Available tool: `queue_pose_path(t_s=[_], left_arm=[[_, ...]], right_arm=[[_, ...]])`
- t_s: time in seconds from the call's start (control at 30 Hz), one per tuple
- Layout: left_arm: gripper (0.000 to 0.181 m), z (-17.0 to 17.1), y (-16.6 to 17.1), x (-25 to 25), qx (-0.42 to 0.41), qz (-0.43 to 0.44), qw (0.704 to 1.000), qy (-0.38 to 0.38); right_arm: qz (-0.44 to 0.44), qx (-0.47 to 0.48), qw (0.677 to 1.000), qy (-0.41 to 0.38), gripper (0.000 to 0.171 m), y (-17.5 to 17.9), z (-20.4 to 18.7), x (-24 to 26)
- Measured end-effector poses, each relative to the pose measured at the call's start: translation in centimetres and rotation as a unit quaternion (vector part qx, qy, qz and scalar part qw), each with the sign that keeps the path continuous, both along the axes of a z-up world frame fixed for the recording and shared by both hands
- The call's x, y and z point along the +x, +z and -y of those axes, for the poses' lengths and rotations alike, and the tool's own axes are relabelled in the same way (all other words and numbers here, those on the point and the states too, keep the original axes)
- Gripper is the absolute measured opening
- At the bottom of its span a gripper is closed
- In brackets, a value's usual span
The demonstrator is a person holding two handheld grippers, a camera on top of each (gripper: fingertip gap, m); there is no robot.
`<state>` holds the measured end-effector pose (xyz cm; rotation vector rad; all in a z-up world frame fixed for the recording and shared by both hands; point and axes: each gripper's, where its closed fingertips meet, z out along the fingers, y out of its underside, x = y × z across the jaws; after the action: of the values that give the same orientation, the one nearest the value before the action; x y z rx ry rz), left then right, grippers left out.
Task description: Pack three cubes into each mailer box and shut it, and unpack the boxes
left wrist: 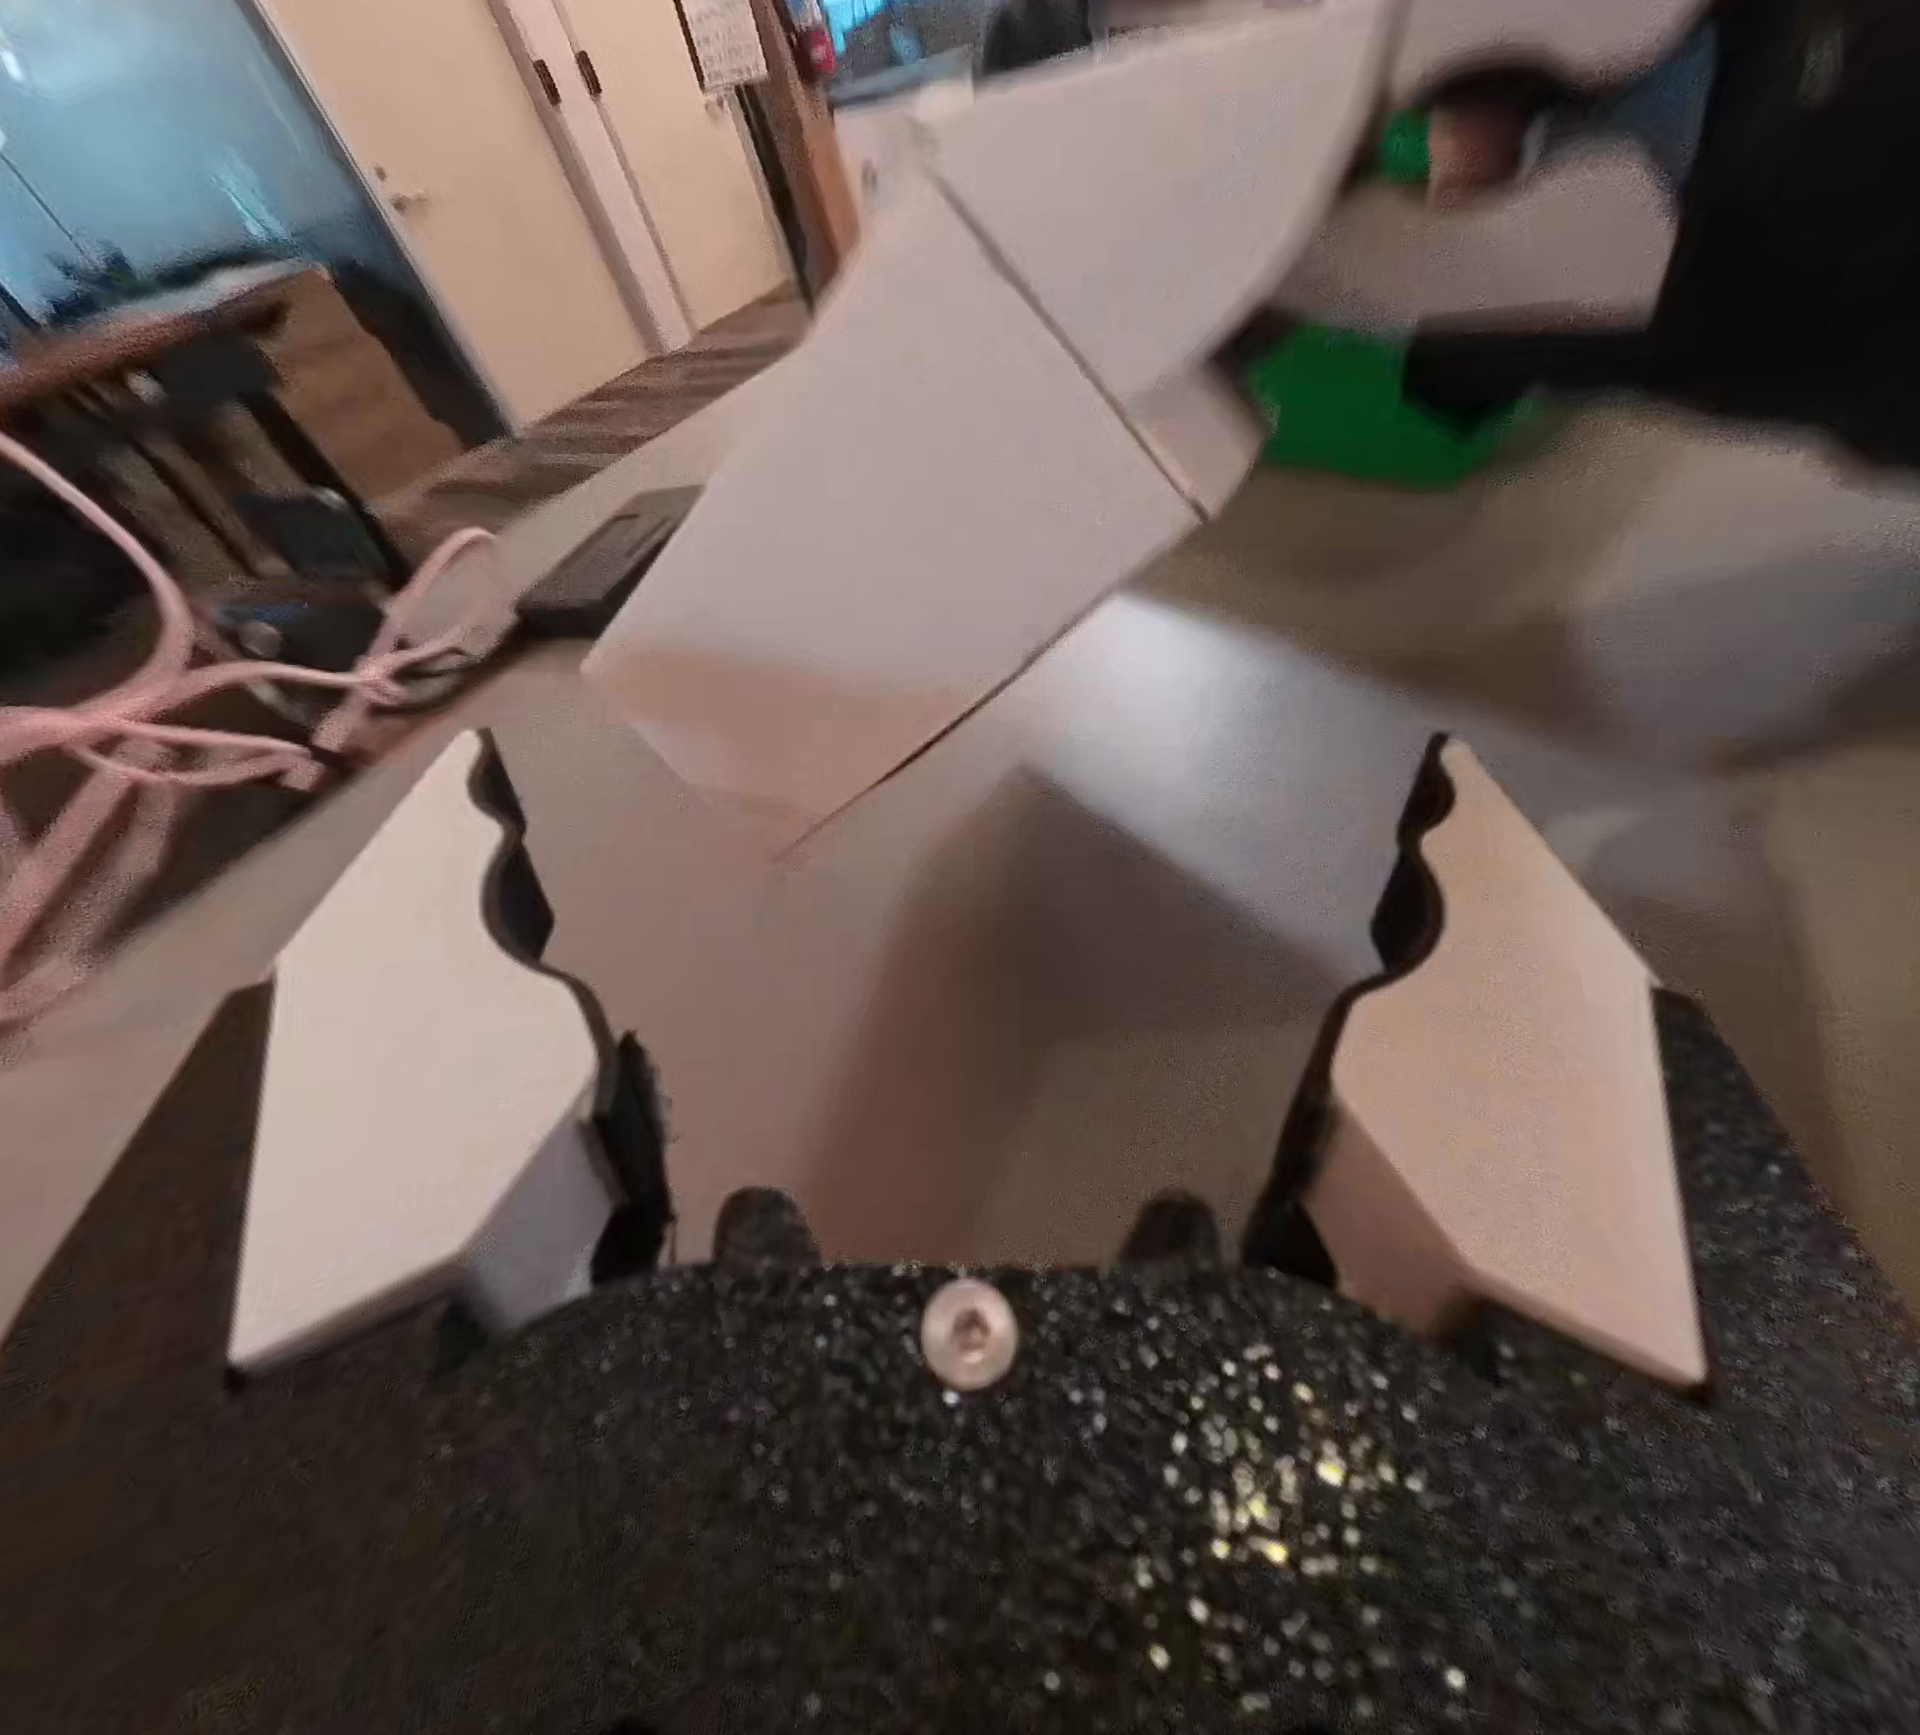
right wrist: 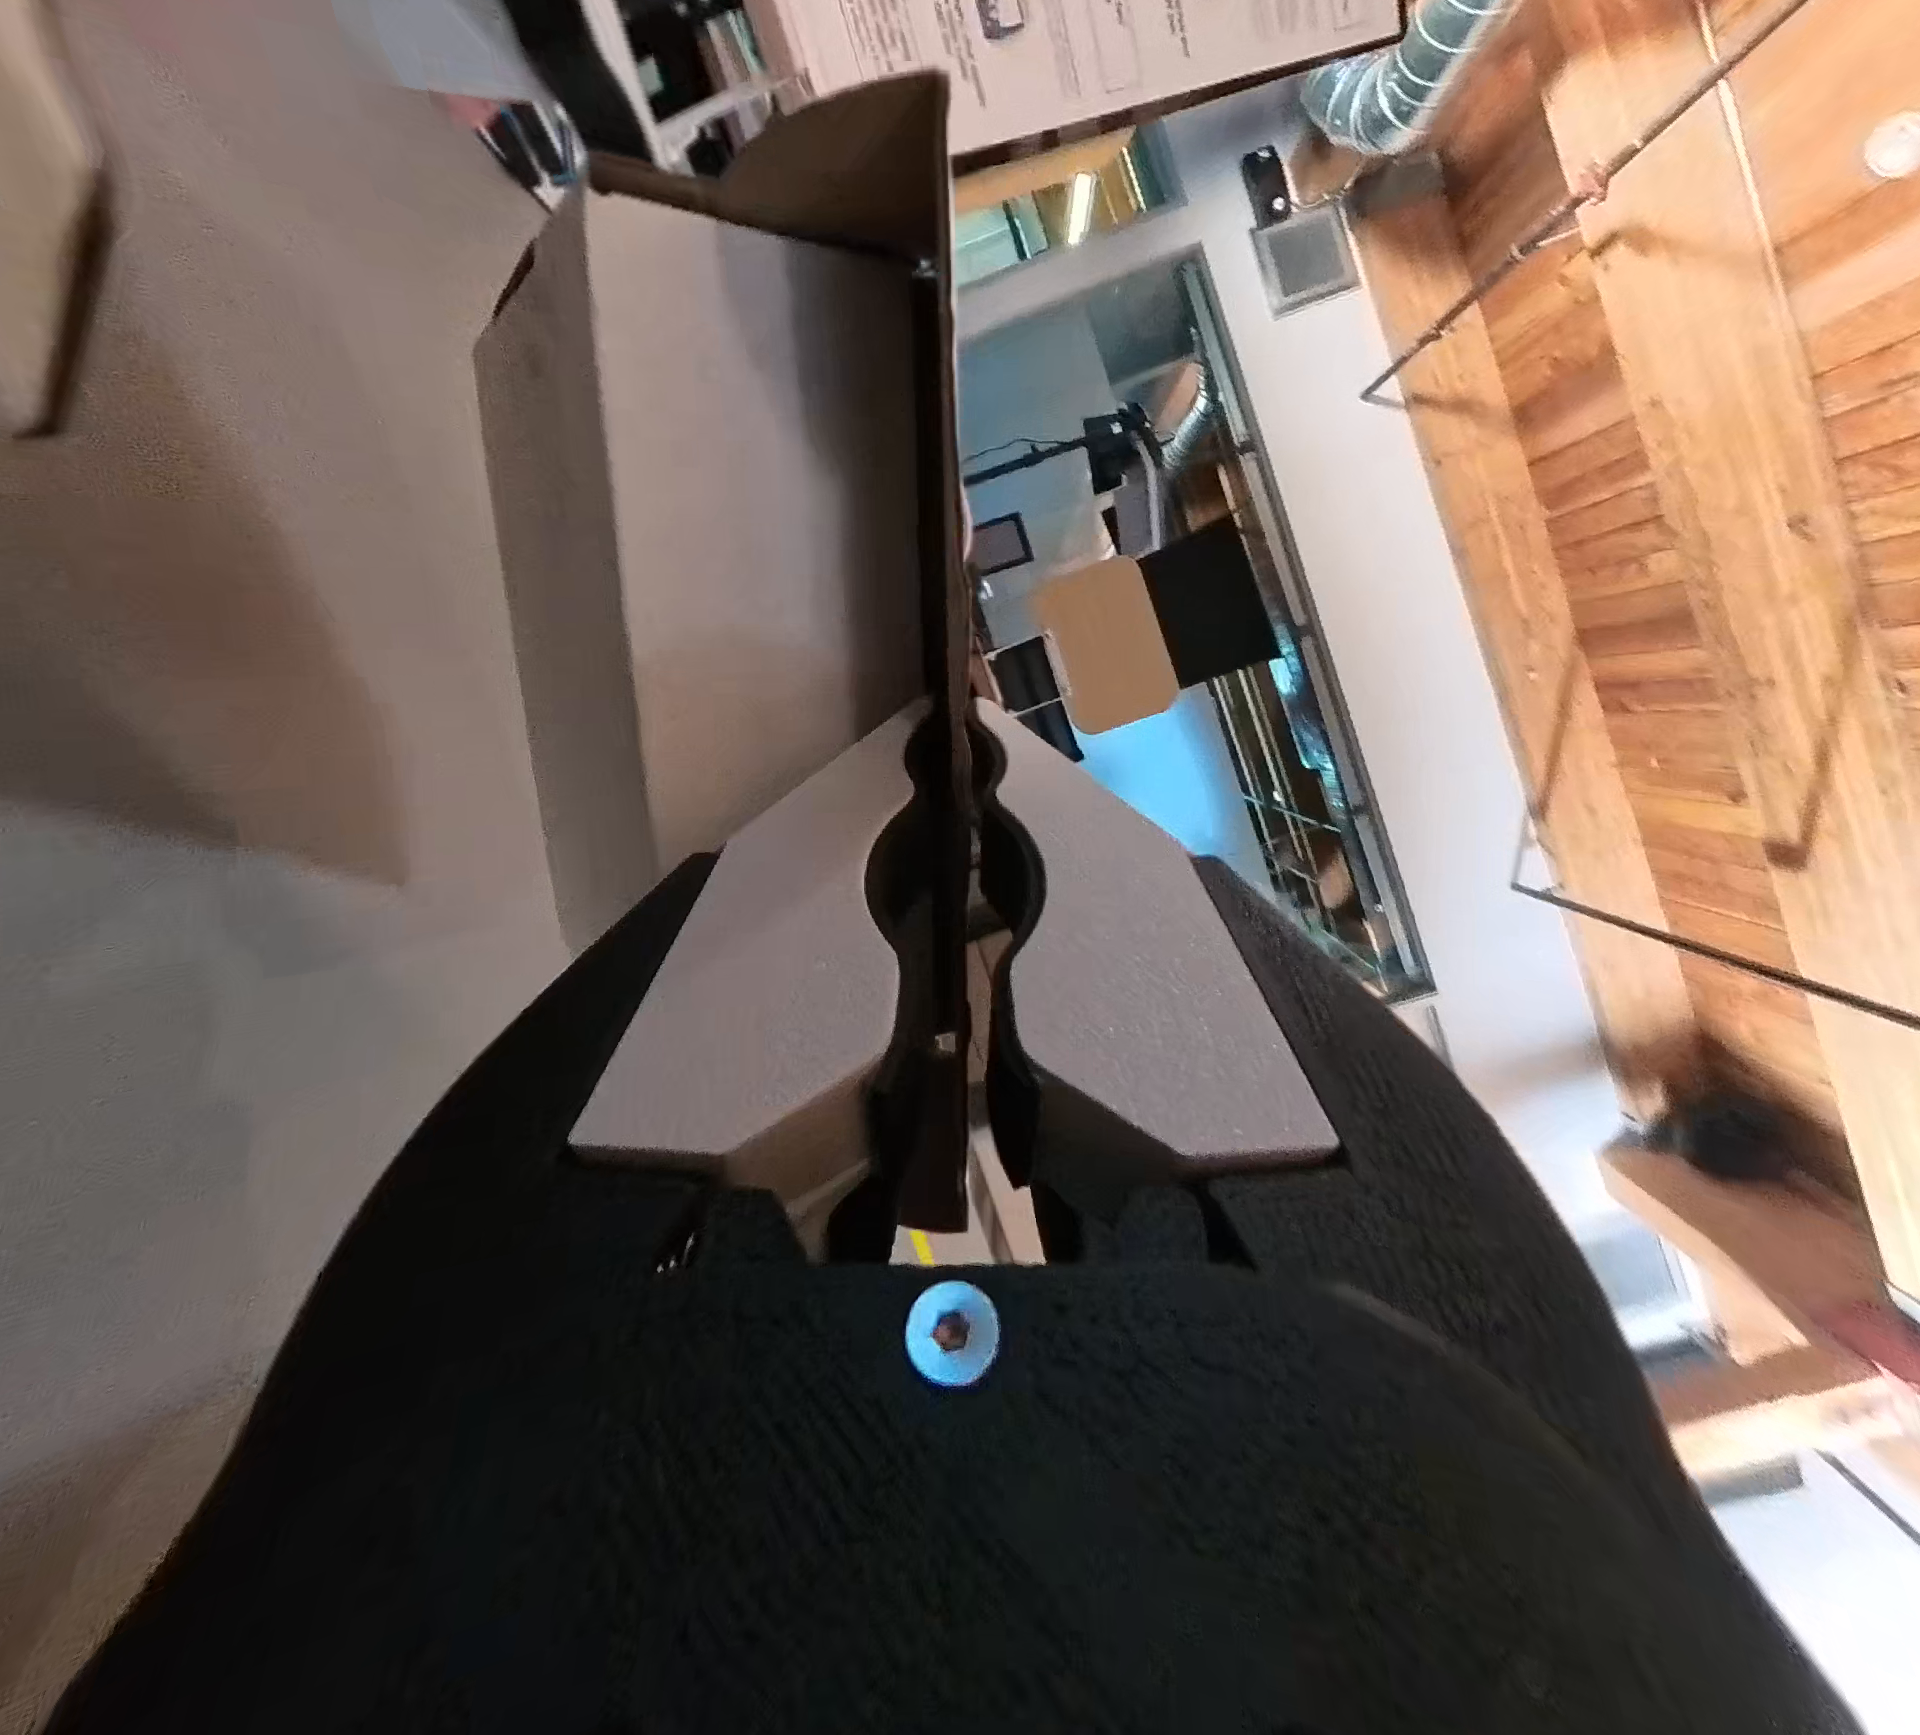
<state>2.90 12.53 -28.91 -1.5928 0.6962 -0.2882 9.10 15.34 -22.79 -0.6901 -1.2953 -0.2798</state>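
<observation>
Left tongs (left wrist: 961, 838) gap free; mailer box (left wrist: 935, 480) blocks path ahead.

Matt white cardboard mailer box (left wrist: 914, 490) (smooth); rough black speckled gripper (left wrist: 961, 854).

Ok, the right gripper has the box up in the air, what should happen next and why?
Probably bring the open left gripper in to steady the white mailer box. The right gripper pinches only a thin flap edge, and the box hangs tilted above the table, so one-sided support looks shaky.
</observation>
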Motion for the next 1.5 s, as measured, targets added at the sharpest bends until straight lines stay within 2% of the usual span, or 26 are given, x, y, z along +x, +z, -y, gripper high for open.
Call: queue_pose_path(t_s=[0.1, 0.3, 0.4, 0.47, 0.53, 0.67, 0.97, 1.13, 1.27, 1.37, 1.5], left_arm=[[0.16, 0.2, 0.8, 0.9, -0.047, 0.124, 0.991, -0.027], [0.158, 0.0, 1.5, 1.3, -0.094, 0.227, 0.969, -0.035], [0.144, -0.1, 2.3, 0.2, -0.089, 0.277, 0.956, -0.038], [0.14, 0.0, 1.6, 0.2, -0.101, 0.262, 0.958, -0.053], [0.127, -0.1, 0.6, 0.1, -0.102, 0.232, 0.966, -0.05], [0.125, 0.0, 0.9, 0.2, -0.078, 0.222, 0.97, -0.061], [0.124, -0.1, 0.1, 0.0, -0.062, 0.131, 0.988, -0.047], [0.124, -0.1, -0.1, -0.3, -0.054, 0.101, 0.992, -0.042], [0.124, 0.3, -1.3, -0.3, -0.011, -0.011, 0.999, -0.045], [0.124, 0.8, -2.0, 0.7, -0.014, -0.034, 0.997, -0.068], [0.125, 1.2, -3.1, 0.9, -0.012, -0.081, 0.993, -0.083]], right_arm=[[0.006, 0.023, 1.0, -0.002, 0.0, -0.1, 0.4, -0.4], [0.017, 0.075, 0.997, 0.012, 0.0, 0.0, 2.2, -1.3], [0.02, 0.079, 0.996, 0.025, 0.0, -0.1, 2.5, -1.4], [0.011, 0.066, 0.997, 0.038, 0.0, -0.1, 2.8, -1.4], [0.0, 0.052, 0.997, 0.054, 0.0, 0.1, 3.2, -1.4], [-0.006, 0.051, 0.996, 0.067, 0.001, 0.5, 3.6, -1.3], [-0.002, 0.016, 0.995, 0.094, 0.002, 0.1, 3.8, -1.3], [-0.01, -0.071, 0.99, 0.124, 0.001, -0.2, 3.7, -1.2], [-0.063, -0.183, 0.971, 0.143, 0.001, 0.5, 2.3, -0.3], [-0.093, -0.204, 0.966, 0.125, 0.001, 0.9, 0.6, 0.7], [-0.097, -0.169, 0.977, 0.084, 0.002, 1.2, -0.3, 1.0]])
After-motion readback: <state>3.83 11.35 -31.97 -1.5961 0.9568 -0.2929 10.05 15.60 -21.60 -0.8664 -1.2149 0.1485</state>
